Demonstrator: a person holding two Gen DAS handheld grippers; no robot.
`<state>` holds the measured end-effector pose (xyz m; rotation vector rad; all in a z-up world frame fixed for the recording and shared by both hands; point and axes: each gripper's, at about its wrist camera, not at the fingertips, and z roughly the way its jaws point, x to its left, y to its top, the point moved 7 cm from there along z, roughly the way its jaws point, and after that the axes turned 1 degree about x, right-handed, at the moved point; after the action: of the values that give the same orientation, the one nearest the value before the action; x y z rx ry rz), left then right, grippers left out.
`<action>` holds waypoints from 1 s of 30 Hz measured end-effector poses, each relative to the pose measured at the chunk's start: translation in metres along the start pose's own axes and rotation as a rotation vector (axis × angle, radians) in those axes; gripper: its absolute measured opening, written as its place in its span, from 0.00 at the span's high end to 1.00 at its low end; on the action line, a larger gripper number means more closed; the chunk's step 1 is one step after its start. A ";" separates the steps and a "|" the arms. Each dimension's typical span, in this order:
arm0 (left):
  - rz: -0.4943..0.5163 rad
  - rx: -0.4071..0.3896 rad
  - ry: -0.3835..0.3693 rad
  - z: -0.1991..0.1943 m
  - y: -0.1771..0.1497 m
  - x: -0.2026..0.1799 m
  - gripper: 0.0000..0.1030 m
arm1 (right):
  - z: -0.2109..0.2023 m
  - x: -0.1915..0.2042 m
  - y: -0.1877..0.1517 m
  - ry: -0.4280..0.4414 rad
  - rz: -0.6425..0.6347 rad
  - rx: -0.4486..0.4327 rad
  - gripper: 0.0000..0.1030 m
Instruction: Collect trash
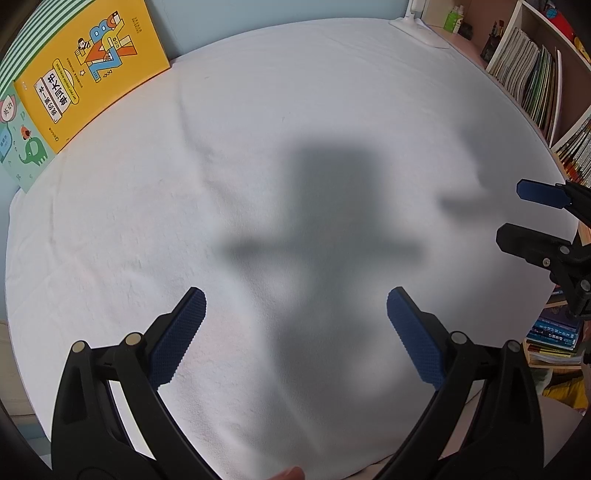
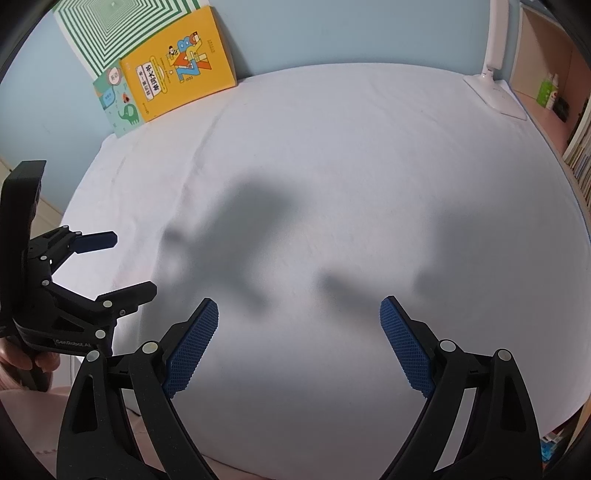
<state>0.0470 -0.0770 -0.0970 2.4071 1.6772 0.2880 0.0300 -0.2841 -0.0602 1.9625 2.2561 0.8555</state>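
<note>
A white cloth [image 1: 295, 122] covers the table and fills most of both views, lightly creased, with soft grey shadows of the two tools across its middle. A pale blue wall runs behind it. In the upper left of both frames a yellow book [image 2: 177, 62] leans against that wall with its cover facing out, its long edge running up to the right; a green-striped book [image 2: 122, 26] stands behind it and a small teal book with an elephant [image 2: 122, 107] overlaps its lower left corner. A white lamp base [image 2: 496, 94] rests on the cloth at the upper right, and a bookshelf [image 1: 535, 74] packed with upright books fills the right edge of the left wrist view.

The left gripper [image 1: 295, 332] hangs over the near part of the cloth with its blue pads spread wide and nothing between them. The right gripper [image 2: 299, 343] is likewise released and empty, its pads wide apart above the cloth. Each tool appears at the other's frame edge, jaws parted there too. A hand [image 2: 26, 360] grips the left tool's handle at lower left of the right wrist view.

No piece of trash can be made out on the cloth in either view, so its place and direction cannot be told.
</note>
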 end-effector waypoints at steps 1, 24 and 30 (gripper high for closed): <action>-0.001 0.000 0.000 0.000 0.000 0.000 0.07 | 0.000 0.000 0.000 -0.001 -0.001 -0.001 0.14; 0.002 -0.006 -0.013 0.000 0.000 -0.002 0.07 | 0.001 -0.001 0.003 -0.006 -0.001 0.003 0.14; 0.027 -0.031 -0.005 -0.002 0.002 -0.006 0.09 | 0.001 -0.001 0.003 -0.009 -0.003 0.003 0.14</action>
<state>0.0460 -0.0831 -0.0945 2.4082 1.6269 0.3088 0.0329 -0.2847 -0.0604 1.9604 2.2561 0.8409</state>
